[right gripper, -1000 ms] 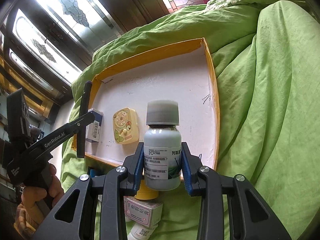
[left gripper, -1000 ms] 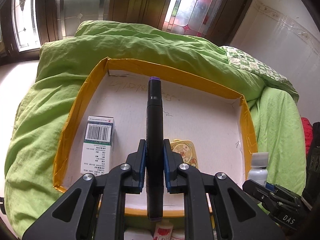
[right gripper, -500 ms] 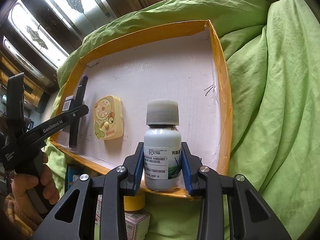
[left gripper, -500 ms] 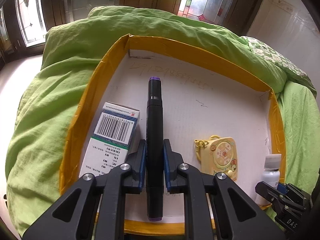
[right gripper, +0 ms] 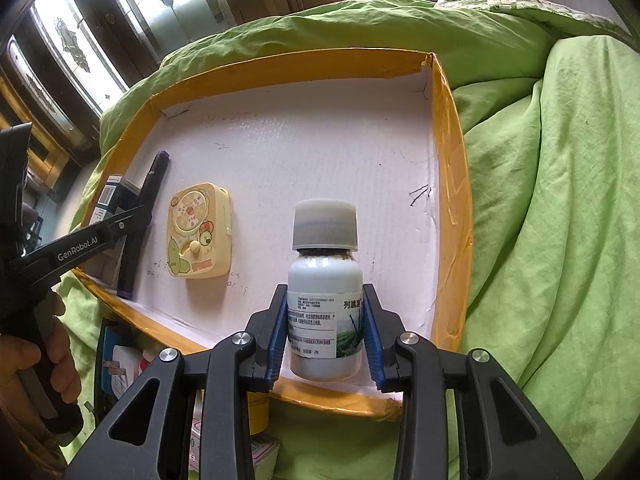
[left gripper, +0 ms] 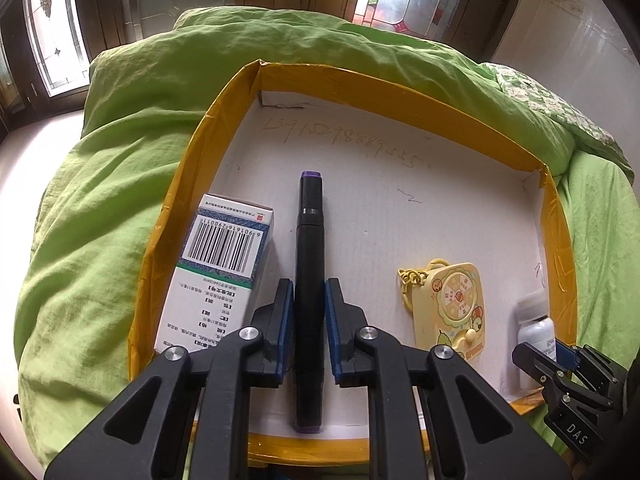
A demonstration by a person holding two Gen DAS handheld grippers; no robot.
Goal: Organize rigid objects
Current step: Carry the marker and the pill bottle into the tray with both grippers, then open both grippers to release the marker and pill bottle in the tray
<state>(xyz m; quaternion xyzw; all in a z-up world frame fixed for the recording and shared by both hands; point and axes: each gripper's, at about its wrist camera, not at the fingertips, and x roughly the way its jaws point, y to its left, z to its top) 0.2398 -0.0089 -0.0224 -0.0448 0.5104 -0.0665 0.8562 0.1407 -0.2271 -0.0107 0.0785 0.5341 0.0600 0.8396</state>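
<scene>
Down inside the yellow-rimmed tray (left gripper: 224,104), the black marker (left gripper: 309,264) is pinched between the blue pads of the left gripper (left gripper: 309,308), lying lengthwise just beside the barcoded medicine box (left gripper: 218,264) near the tray's left wall. To its right lies a yellow toy phone (left gripper: 452,312), apart from the marker. Further right, the right gripper (right gripper: 326,334) clamps a white bottle (right gripper: 325,300) with a grey cap, held upright over the tray's near right corner. The tray sits on a rumpled green quilt (right gripper: 560,220).

From the left wrist view, handwritten digits on the tray floor are legible, and the bottle is only a blurred sliver at the edge. From the right wrist view, the bottle's label is plain; a hand (right gripper: 48,360) grips the left tool's handle, and more small boxes (right gripper: 120,364) lie outside the tray's near rim.
</scene>
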